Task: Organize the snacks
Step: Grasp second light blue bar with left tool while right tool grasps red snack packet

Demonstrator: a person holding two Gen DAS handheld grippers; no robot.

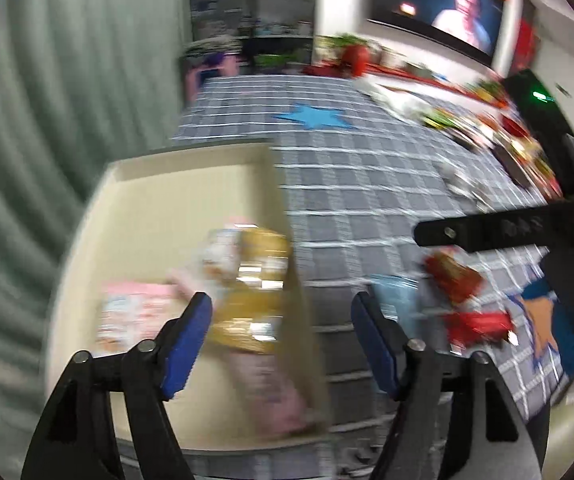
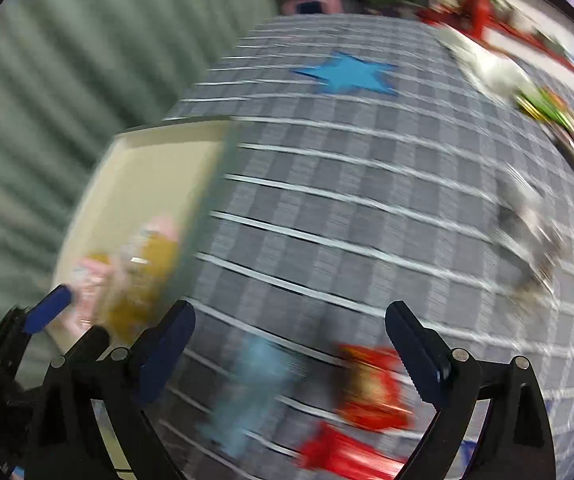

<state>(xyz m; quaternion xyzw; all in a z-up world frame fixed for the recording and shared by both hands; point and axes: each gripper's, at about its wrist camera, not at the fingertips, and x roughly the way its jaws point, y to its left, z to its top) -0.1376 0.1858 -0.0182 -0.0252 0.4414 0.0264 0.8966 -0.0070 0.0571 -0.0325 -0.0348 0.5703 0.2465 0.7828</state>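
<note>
Both views are blurred by motion. In the left wrist view the left gripper [image 1: 281, 320] hangs with its blue pads [image 1: 187, 344] spread wide and nothing between them; they sit over the right wall of a cream box [image 1: 159, 184] at the lower left of the frame. Inside the box lie a gold packet [image 1: 255, 280] against that wall and pink packets [image 1: 135, 312] beside it, toward the left. The box stands on a grey checked cloth [image 1: 367, 184] with a blue star [image 1: 315, 117] printed near its far end. At the lower right of that frame, on the cloth, lie two red packets [image 1: 453, 280] and a pale blue packet [image 1: 397, 300].

In the right wrist view the right gripper [image 2: 289, 354] is also wide apart and empty. It hovers over the cloth, with the pale blue packet [image 2: 247, 392] and the red packets [image 2: 371, 388] lying below it at the bottom of the frame. The box [image 2: 159, 176] sits at the left.

A lit screen [image 1: 439, 4] hangs on the far wall, upper right.
</note>
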